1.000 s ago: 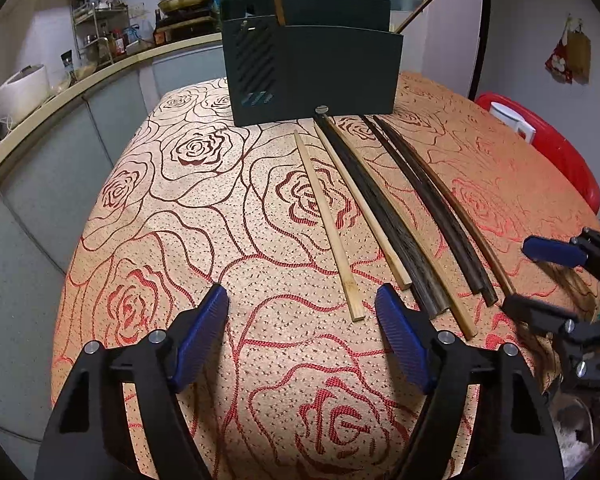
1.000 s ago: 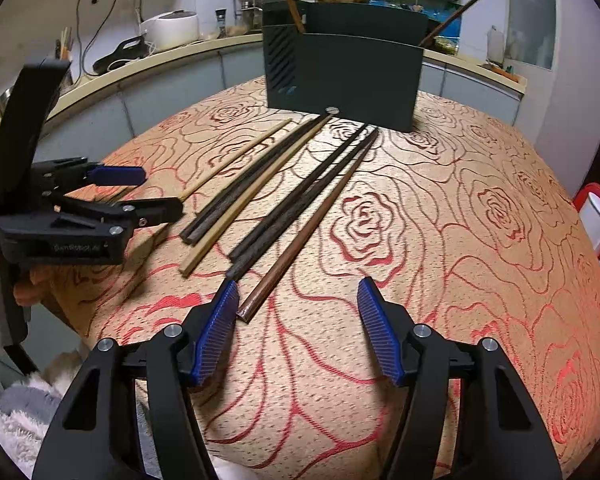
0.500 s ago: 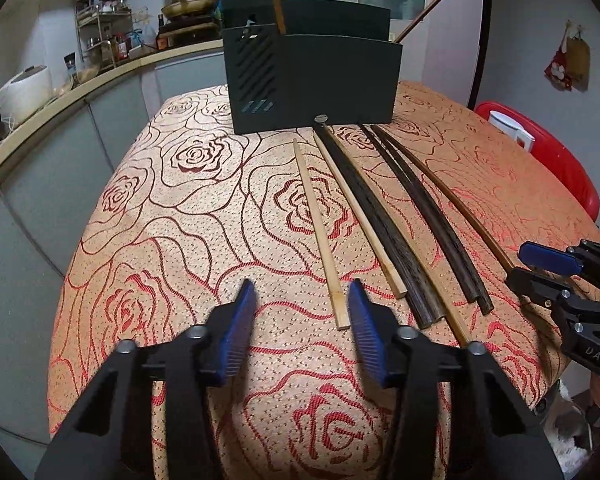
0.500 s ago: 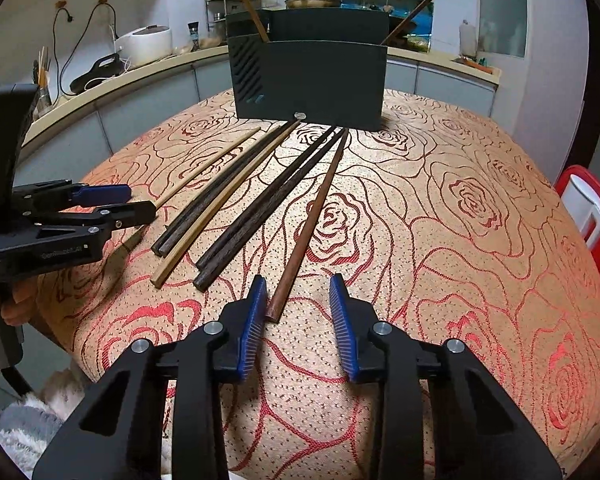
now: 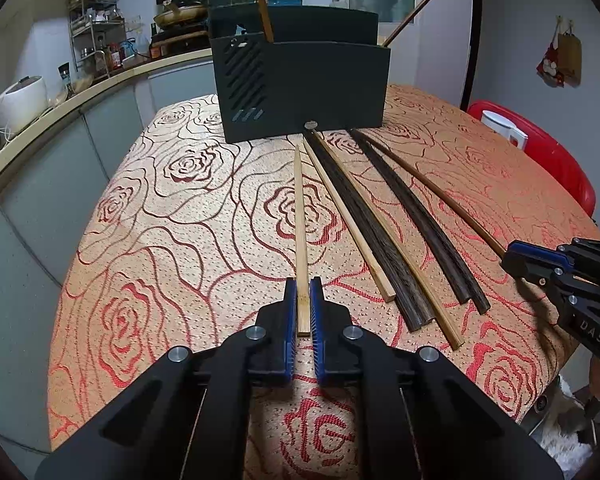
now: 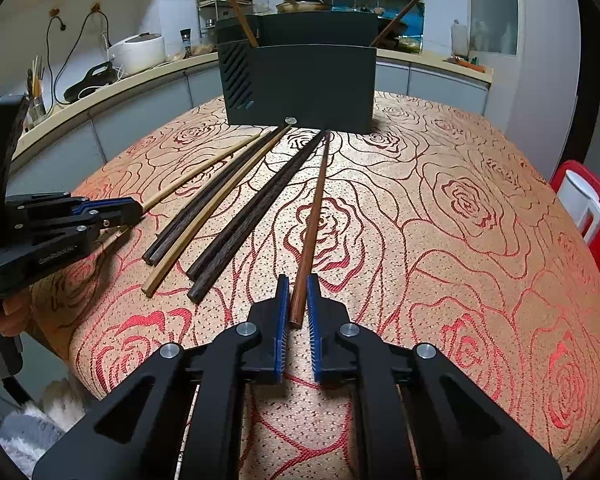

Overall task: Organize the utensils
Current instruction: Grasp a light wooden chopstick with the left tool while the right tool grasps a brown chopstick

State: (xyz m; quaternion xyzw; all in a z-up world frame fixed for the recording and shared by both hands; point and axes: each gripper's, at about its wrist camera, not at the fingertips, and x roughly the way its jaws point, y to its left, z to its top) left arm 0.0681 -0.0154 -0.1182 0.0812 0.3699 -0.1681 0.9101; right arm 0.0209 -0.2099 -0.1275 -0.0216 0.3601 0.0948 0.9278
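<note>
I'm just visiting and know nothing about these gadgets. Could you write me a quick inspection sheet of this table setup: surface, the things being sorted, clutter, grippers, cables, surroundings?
Surface: tablecloth with a red rose pattern covers the table.
Job's things: dark holder at the far side, two sticks already standing in it; a fan of chopsticks lies in front of it, including a bamboo chopstick, a dark pair and a reddish chopstick.
Clutter: nothing seen on the cloth.
Grippers: left gripper shut on the bamboo chopstick's near end; right gripper shut on the reddish chopstick's near end.
Cables: black cords hang from wall outlets.
Surroundings: counter with rice cooker, spice rack, red chair.
</note>
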